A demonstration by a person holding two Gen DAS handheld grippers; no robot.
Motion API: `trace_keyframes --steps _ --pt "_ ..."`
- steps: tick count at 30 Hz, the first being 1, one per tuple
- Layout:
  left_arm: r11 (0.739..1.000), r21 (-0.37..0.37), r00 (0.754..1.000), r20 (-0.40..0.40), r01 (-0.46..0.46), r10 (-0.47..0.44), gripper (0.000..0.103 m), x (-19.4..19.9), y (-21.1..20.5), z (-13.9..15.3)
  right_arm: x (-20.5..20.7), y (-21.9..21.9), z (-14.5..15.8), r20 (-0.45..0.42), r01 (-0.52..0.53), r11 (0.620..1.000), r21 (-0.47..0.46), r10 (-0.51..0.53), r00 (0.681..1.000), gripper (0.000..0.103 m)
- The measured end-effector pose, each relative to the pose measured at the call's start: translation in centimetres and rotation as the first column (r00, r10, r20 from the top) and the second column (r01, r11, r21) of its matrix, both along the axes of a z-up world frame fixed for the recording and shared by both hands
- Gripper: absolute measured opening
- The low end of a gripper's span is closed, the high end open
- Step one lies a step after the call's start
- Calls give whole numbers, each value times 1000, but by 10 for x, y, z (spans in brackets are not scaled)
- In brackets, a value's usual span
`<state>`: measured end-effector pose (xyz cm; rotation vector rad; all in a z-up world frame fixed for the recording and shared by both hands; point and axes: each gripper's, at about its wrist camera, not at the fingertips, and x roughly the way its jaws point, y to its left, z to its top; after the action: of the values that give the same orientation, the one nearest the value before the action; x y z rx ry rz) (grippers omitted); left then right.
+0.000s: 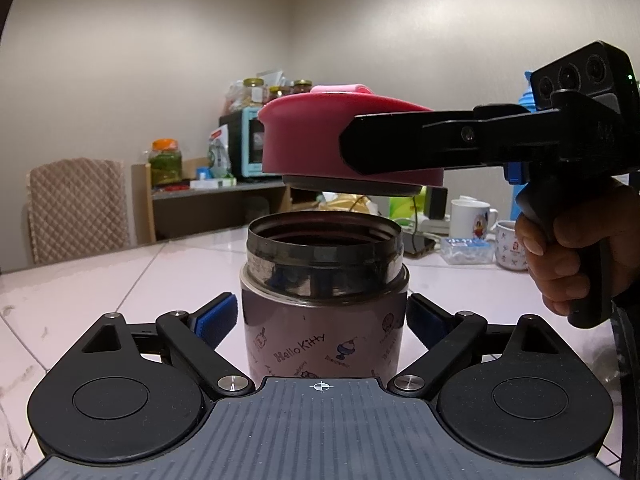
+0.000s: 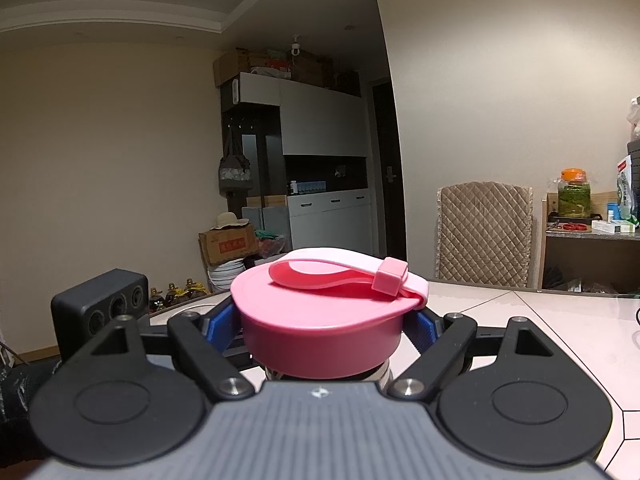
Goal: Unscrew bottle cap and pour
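- Pads of the left claw (image 1: 322,318) stand on either side of the pink bottle (image 1: 324,320); a sliver of bench shows between the left pad (image 1: 218,318) and the bottle wall, so this claw reads as released, with the bottle between its jaws rather than squeezed.
- The right claw (image 2: 322,326) is clenched on the pink cap (image 2: 332,312), blue pads pressed to its sides.
- From the left wrist view the cap hangs clear above the bottle's open mouth, tilted, with a gap between them; a hand (image 1: 576,248) grips the right claw's handle.
- The bottle stands upright on the pale tiled bench (image 1: 120,280), its dark threaded neck bare. Whether it holds anything I cannot tell; the inside is dark.
- A pink loop strap (image 2: 340,276) lies across the cap's top.
- Two mugs (image 1: 472,216) sit further back on the bench, contents hidden.
- In the right wrist view the cap hides nearly all of the bottle.
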<state>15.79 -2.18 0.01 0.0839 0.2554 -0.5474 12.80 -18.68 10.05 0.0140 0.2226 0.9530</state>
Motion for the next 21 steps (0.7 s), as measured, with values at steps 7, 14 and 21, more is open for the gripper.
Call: trace_keyframes --steps 7,14,21 --pt "1000 9 1000 7 -18 18 97 -17 -15 6 -3 -2 0 3 21 1000 3 -21 1000 85" --pt "999 25 999 8 -31 31 97 -34 -29 12 -6 -2 0 4 47 999 6 -47 999 85" --pt "998 32 998 15 -56 56 102 -58 -42 16 -10 -3 -3 -4 68 997 24 -68 998 85"
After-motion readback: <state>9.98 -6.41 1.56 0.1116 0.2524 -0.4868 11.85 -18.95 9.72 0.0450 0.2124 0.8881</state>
